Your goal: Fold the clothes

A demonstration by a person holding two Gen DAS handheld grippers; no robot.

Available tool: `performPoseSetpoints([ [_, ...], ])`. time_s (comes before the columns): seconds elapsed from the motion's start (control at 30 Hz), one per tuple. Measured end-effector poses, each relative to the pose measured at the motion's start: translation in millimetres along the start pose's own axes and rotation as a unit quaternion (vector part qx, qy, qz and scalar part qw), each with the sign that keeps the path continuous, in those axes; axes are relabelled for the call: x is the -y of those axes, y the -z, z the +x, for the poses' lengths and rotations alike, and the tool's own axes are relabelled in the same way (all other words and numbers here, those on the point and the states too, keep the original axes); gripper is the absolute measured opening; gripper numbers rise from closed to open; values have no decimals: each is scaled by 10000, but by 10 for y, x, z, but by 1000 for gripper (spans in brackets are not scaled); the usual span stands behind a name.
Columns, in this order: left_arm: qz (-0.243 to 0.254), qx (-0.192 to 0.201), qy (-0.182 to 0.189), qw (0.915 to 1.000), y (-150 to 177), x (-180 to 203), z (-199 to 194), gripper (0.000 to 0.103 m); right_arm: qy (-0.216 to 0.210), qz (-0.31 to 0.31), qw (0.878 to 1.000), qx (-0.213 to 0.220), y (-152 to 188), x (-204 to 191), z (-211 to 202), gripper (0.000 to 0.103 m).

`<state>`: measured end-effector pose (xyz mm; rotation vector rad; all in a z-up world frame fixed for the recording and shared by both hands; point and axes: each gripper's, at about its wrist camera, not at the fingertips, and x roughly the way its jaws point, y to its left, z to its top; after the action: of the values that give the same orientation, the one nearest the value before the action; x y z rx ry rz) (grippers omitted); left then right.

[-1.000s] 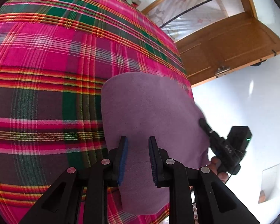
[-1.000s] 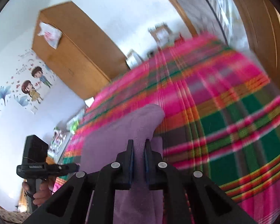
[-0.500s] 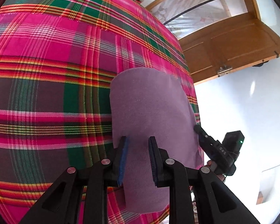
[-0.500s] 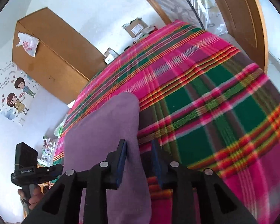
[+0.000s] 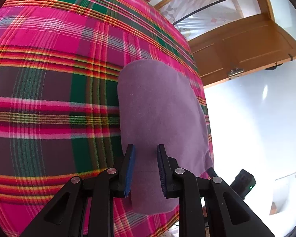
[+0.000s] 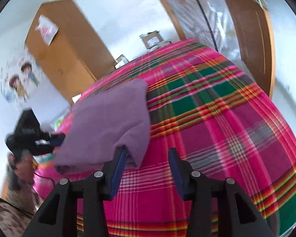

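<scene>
A folded purple garment (image 5: 159,114) lies on the pink, green and orange plaid bed cover (image 5: 49,98). My left gripper (image 5: 145,158) is open, its blue pads over the near end of the garment with cloth showing between them. In the right wrist view the garment (image 6: 112,122) lies left of centre as a thick folded stack. My right gripper (image 6: 147,164) is open wide and empty, its left pad beside the garment's near corner, over the plaid cover (image 6: 217,128).
A wooden door (image 5: 246,45) and a plastic-covered window stand beyond the bed's right side. A wooden wardrobe (image 6: 69,45) and cardboard boxes (image 6: 152,39) are at the far end. The other gripper and the hand (image 6: 29,138) show at the bed's left edge.
My right gripper has opened, let go of the garment and pulled back. The garment now lies flat on the bed. My left gripper stays open over its near end.
</scene>
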<state>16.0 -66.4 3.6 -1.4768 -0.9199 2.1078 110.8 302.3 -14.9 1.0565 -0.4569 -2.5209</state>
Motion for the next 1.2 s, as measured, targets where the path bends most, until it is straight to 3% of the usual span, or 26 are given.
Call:
performPoseSetpoints([
  [0.3, -27, -5, 6, 10000, 24, 5, 61, 23, 799, -448, 9957, 165, -51, -324, 221, 45],
  [0.4, 9, -24, -34, 10000, 7, 23, 77, 23, 1004, -365, 9940, 221, -51, -323, 244, 29],
  [0.7, 33, -46, -119, 9999, -15, 54, 164, 23, 898, 460, 9947, 216, 53, -133, 138, 29],
  [0.83, 7, -57, -119, 9999, -22, -2, 141, 24, 1064, 365, 9936, 93, 54, -126, 70, 29],
  [0.97, 45, -79, -51, 9999, -24, -3, 150, 38, 1457, -80, 9892, 126, 8, -217, -47, 30],
  [1.07, 116, -135, 17, 9998, -35, 17, 149, 39, 1303, -131, 9911, 239, -93, -214, -186, 30],
  [1.13, 173, -179, 74, 9997, -56, 30, 168, 47, 964, 6, 9951, 214, -222, -164, -195, 31],
  [1.2, 129, -215, 134, 9996, -89, 3, 165, 48, 596, 147, 9981, 59, -355, -114, -153, 36],
])
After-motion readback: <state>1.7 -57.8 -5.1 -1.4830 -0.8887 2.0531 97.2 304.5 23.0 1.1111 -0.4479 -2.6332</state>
